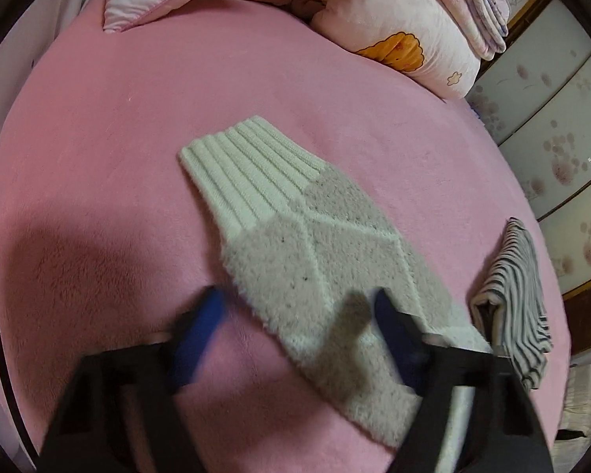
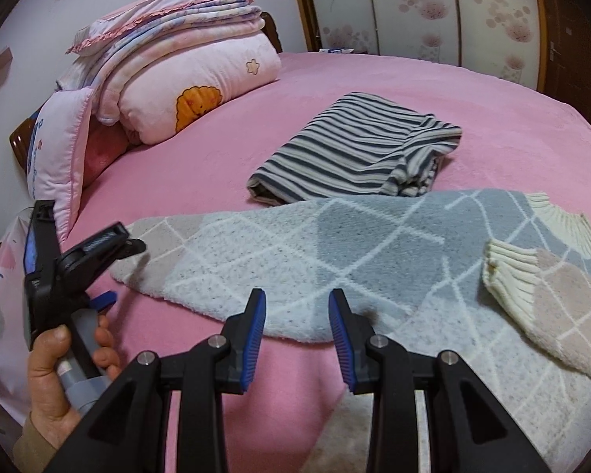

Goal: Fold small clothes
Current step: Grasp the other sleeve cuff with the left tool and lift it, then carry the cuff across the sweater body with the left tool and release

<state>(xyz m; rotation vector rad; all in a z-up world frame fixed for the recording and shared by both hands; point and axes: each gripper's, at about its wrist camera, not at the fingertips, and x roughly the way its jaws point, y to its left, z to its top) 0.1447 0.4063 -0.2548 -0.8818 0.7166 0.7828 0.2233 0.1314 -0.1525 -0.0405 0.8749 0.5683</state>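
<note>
Both grippers hang over the pink bed (image 2: 201, 165), jaws apart and holding nothing. The left gripper (image 1: 295, 315) straddles the sweater's sleeve (image 1: 295, 220), whose ribbed cuff lies straight ahead of its jaws. The right gripper (image 2: 297, 315) has the sweater (image 2: 335, 260) spread just beyond its tips; a folded striped top (image 2: 354, 149) lies farther ahead. Pillows (image 2: 201, 79) are stacked ahead to its left.
</note>
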